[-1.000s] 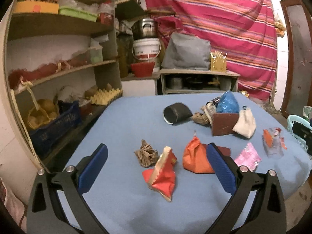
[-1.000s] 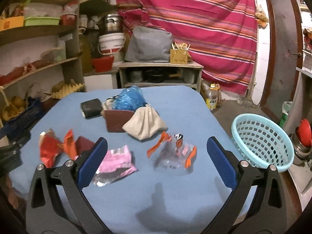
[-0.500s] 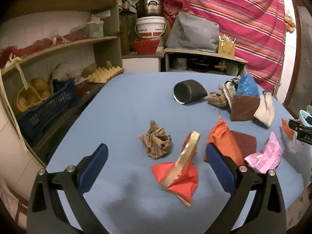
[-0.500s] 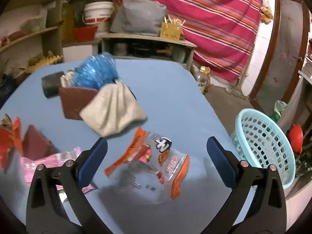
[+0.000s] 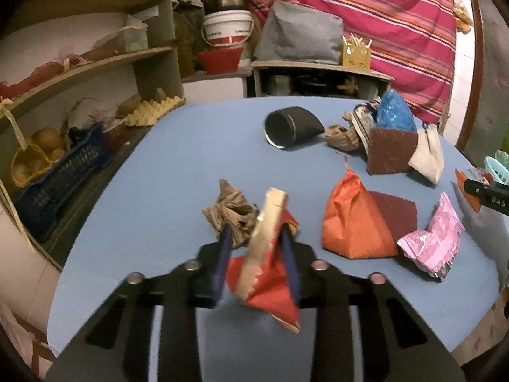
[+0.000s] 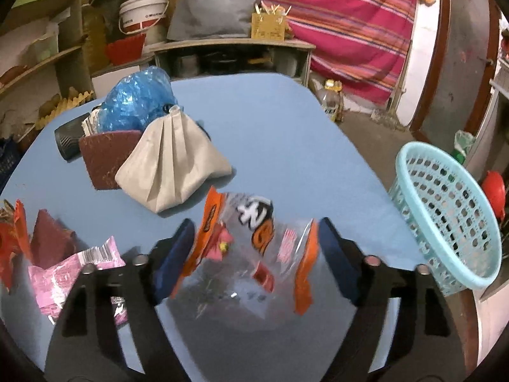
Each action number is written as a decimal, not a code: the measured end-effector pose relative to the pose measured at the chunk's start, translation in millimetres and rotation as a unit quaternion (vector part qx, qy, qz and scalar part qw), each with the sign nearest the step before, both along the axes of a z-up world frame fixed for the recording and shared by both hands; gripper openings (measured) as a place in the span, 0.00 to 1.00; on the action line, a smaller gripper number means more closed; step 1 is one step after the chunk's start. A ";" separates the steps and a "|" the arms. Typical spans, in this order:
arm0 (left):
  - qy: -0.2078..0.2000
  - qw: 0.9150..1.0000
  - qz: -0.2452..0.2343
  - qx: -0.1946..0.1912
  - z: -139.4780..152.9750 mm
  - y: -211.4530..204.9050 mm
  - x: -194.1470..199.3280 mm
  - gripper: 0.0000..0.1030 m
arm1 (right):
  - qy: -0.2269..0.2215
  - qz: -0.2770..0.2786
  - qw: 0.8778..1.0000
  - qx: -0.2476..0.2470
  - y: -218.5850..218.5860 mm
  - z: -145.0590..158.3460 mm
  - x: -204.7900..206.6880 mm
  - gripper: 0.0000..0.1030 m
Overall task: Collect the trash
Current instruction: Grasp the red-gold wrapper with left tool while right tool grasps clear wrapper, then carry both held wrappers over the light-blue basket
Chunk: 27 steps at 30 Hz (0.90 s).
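- trash was scattered over the blue desk [image 5: 178, 172].
- the left tool [image 5: 257, 248] was seen with its blue pads drawn in against a red and gold wrapper [image 5: 264, 273], which was clamped between them near the desk's front edge.
- a crumpled brown paper wad [image 5: 230, 213] was found just behind that wrapper, touching the left pad.
- an orange pouch [image 5: 353, 222] and a pink packet [image 5: 432, 238] were placed to the right, with a dark red pad [image 5: 396, 213] between them.
- the right tool [image 6: 254, 248] was held partly apart, its pads set on either side of a clear wrapper with orange edges [image 6: 257, 242]; whether it was actually gripped could not be told through the blur.
- a beige cloth pouch [image 6: 168, 165] and a blue plastic bag [image 6: 136, 98] were seen behind it.
- a light blue basket [image 6: 451, 216] was seen off the desk's right edge.
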<state>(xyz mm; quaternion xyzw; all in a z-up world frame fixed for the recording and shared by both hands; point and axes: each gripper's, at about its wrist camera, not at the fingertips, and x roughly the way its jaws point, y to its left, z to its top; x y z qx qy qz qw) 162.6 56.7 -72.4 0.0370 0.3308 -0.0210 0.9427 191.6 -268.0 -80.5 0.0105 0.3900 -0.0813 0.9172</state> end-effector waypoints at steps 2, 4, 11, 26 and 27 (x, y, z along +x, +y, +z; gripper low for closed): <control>0.003 1.000 -0.004 0.008 -1.7 -3.5 0.2 0.21 | 0.003 0.003 1.000 0.007 0.0 -0.6 -0.3 0.59; 0.002 1.000 -0.003 0.012 -1.2 -4.4 0.2 0.16 | 0.003 0.011 1.000 0.010 1.5 0.0 0.6 0.42; -0.005 1.000 0.007 0.010 4.7 -2.3 0.1 0.14 | -0.008 0.021 1.000 0.002 2.0 5.2 -2.5 0.24; -0.070 0.997 0.031 0.007 59.9 -16.4 -12.5 0.14 | -0.104 0.039 0.994 -0.014 -24.2 74.7 -46.3 0.20; -0.074 0.997 0.030 0.008 65.0 -20.4 -12.0 0.14 | -0.107 0.037 0.993 -0.012 -29.3 79.9 -48.0 0.20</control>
